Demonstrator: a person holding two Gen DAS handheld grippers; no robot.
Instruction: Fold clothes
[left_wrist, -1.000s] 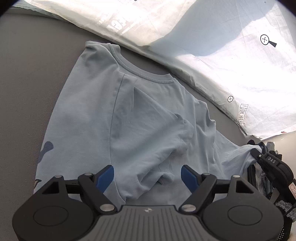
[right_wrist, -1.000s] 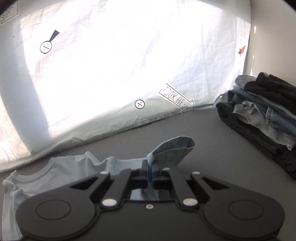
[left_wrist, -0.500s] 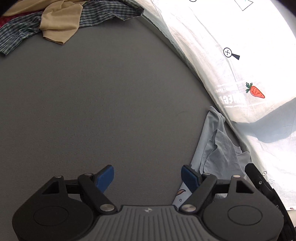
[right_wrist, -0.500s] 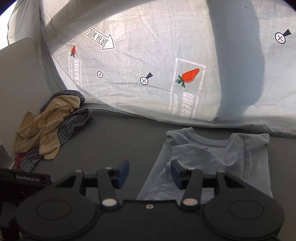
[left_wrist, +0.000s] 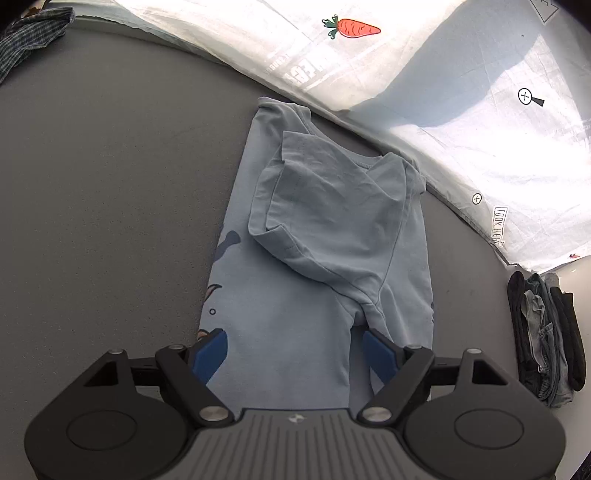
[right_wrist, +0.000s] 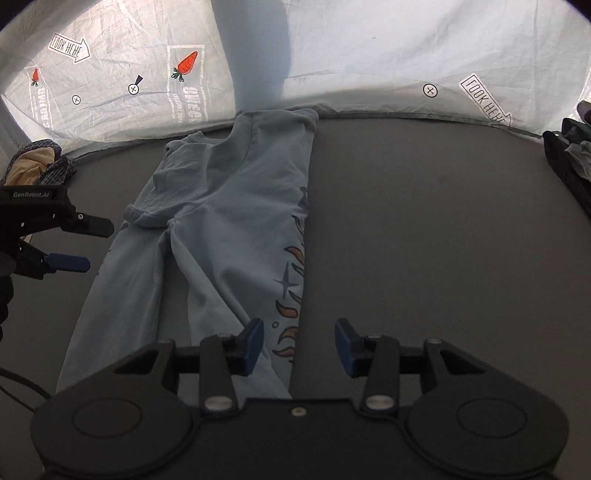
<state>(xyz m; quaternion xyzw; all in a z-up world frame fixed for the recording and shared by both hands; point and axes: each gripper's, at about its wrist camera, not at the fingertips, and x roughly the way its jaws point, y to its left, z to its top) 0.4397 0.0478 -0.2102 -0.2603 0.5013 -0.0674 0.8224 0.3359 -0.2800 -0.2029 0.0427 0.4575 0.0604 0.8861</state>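
Observation:
A light blue T-shirt (left_wrist: 317, 236) lies on the grey surface, both sides folded inward into a long strip, a sleeve lying on top near the collar. It also shows in the right wrist view (right_wrist: 221, 229), with an orange and dark print along its right edge. My left gripper (left_wrist: 295, 354) is open and empty over the shirt's lower part; it also shows at the left of the right wrist view (right_wrist: 77, 243). My right gripper (right_wrist: 299, 347) is open and empty over the shirt's lower right edge.
A stack of folded dark clothes and jeans (left_wrist: 543, 332) stands at the right. A heap of unfolded checked and tan clothes (right_wrist: 37, 166) lies at the far left. A white printed sheet (right_wrist: 332, 55) rises behind the grey surface (right_wrist: 424, 221).
A second ago my right gripper was shut on the shirt's sleeve; it has let go and is open. Both grippers swung about and now sit near the shirt's lower end.

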